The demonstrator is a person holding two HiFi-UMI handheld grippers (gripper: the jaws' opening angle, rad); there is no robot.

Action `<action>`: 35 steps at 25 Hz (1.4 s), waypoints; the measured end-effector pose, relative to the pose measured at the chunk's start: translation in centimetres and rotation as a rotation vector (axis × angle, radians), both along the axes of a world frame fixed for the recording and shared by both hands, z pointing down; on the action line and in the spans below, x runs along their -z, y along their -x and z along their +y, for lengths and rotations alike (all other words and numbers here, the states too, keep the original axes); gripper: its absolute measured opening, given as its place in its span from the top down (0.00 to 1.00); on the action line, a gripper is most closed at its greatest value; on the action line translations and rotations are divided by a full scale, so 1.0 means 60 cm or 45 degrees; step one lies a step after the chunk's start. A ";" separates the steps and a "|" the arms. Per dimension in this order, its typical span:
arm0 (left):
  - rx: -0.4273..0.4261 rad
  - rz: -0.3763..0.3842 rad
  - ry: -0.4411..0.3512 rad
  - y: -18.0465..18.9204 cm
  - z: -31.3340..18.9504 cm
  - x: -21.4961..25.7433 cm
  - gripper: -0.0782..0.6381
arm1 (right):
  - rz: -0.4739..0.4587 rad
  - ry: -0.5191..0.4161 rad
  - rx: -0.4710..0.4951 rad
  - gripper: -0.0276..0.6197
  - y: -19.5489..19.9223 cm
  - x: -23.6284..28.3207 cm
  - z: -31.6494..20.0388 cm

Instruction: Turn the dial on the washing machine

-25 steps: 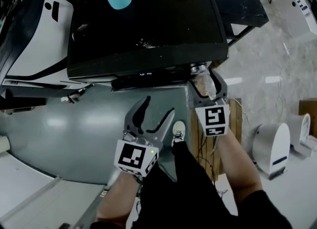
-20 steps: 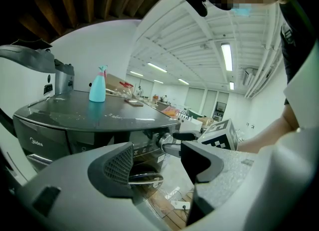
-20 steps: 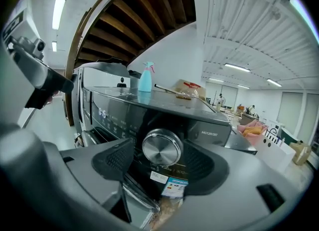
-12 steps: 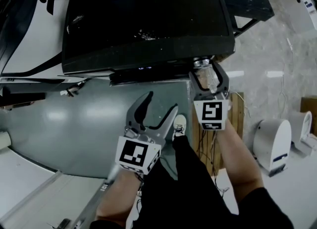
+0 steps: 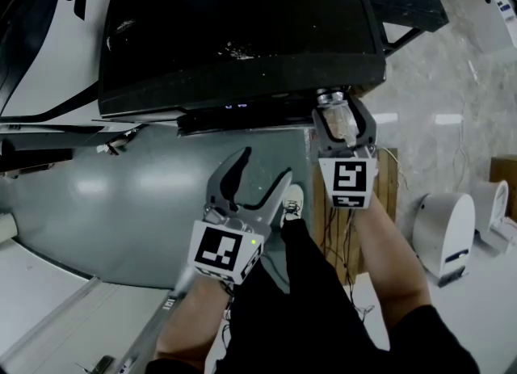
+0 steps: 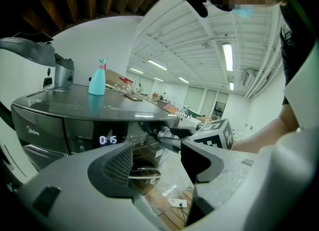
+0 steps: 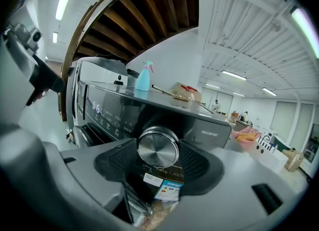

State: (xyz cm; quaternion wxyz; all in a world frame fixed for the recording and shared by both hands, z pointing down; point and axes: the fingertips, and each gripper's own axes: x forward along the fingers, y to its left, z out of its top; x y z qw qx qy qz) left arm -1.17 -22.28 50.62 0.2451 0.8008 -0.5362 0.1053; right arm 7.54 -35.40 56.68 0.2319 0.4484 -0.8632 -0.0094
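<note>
Chrome dial [image 7: 158, 146] at the washing machine [image 5: 242, 33] front's right end sits between my right tongs [image 5: 342, 120]. Jaws just closed in, pads now on its rim. Grip looks set, turning comes next. My left tongs [image 5: 260, 172] gape empty, lower down.

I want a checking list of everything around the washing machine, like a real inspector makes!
Surface: washing machine top, dark, a few light specks.
Job's things: silver dial on the front panel; display lit.
Clutter: blue spray bottle on top.
Grippers: right gripper jaws have just been closing, pads on the dial's sides; left gripper open, empty.
Cables: white power strip and wires on the floor.
Surroundings: white machine on the floor at right.
</note>
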 end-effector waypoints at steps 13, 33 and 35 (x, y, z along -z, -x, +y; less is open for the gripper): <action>0.013 0.020 -0.004 -0.004 0.002 -0.006 0.50 | -0.497 0.283 -0.118 0.55 -0.019 -0.013 -0.007; 0.015 0.042 -0.004 -0.019 0.004 -0.007 0.50 | -0.155 0.066 -0.014 0.52 -0.008 0.003 -0.002; 0.016 0.044 -0.004 -0.020 0.005 -0.009 0.50 | -0.071 0.028 0.003 0.52 -0.004 0.001 -0.001</action>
